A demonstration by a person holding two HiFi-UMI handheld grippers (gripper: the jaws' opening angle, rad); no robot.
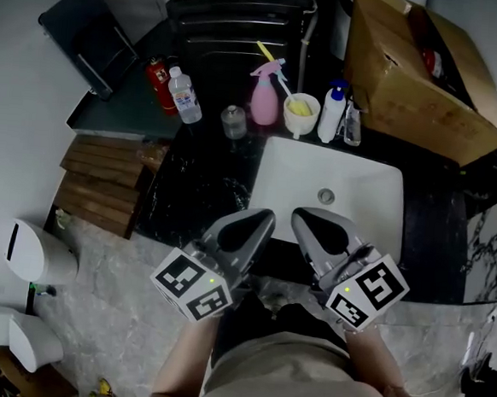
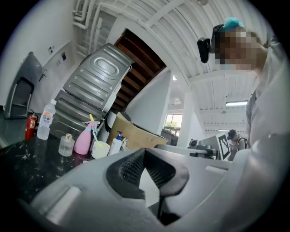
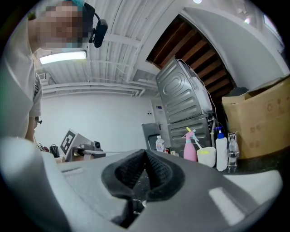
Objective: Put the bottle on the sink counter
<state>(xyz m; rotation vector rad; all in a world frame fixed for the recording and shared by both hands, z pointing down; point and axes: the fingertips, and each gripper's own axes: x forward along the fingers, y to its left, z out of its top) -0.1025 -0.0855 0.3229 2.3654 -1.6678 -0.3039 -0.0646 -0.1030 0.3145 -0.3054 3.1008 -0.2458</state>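
Observation:
The clear water bottle (image 1: 185,95) with a white cap and a blue-and-white label stands upright on the dark sink counter (image 1: 194,185), at its far left. It also shows in the left gripper view (image 2: 44,120) and, small, in the right gripper view (image 3: 160,144). My left gripper (image 1: 264,213) (image 2: 144,152) hangs over the counter's near edge, well short of the bottle, its jaws shut on nothing. Beside it, my right gripper (image 1: 303,213) (image 3: 146,154) is over the white basin's (image 1: 376,203) front rim, jaws also shut and empty.
Along the back of the counter stand a red can (image 1: 161,84), a small glass jar (image 1: 233,121), a pink spray bottle (image 1: 265,92), a cup (image 1: 300,113) and a white pump bottle (image 1: 331,112). A cardboard box (image 1: 421,70) sits at the back right.

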